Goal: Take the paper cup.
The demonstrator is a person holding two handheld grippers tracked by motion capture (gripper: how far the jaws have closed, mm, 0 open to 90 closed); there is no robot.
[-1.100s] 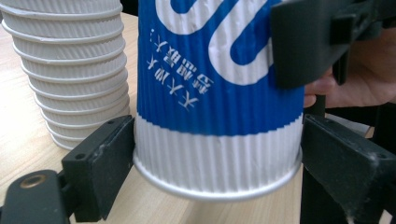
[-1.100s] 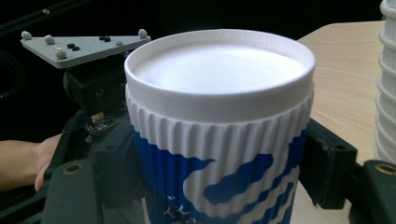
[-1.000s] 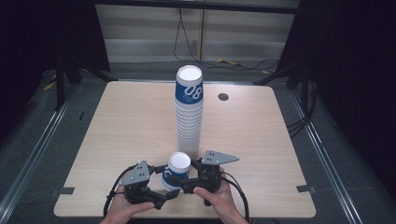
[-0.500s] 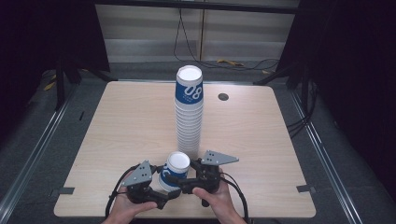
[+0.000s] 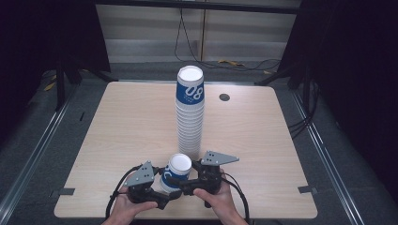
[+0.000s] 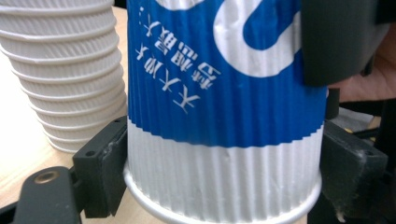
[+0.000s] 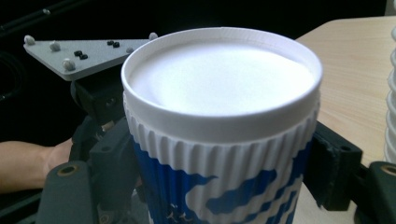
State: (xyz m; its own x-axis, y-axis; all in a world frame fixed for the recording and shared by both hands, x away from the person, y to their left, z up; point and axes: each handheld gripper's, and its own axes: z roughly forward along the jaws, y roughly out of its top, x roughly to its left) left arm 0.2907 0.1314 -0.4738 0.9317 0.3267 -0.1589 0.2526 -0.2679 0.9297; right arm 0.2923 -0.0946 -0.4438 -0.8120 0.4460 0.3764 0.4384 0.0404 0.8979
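I see the cup (image 5: 177, 171) at 6 o'clock on the table (image 5: 117, 131), tilted, between my two grippers. The left gripper (image 5: 162, 180) grips it at the rim end, one jaw on each side. The right gripper (image 5: 184, 183) also grips it, jaws tight on the ribbed wall. The stack (image 5: 190, 112) stands upright just at 12 o'clock from the cup.

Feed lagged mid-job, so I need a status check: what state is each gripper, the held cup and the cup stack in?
Paper cup: held off the table, mouth up, gripped by both grippers.
Left gripper: shut on the cup.
Right gripper: shut on the cup.
Cup stack: upright on the table, untouched.
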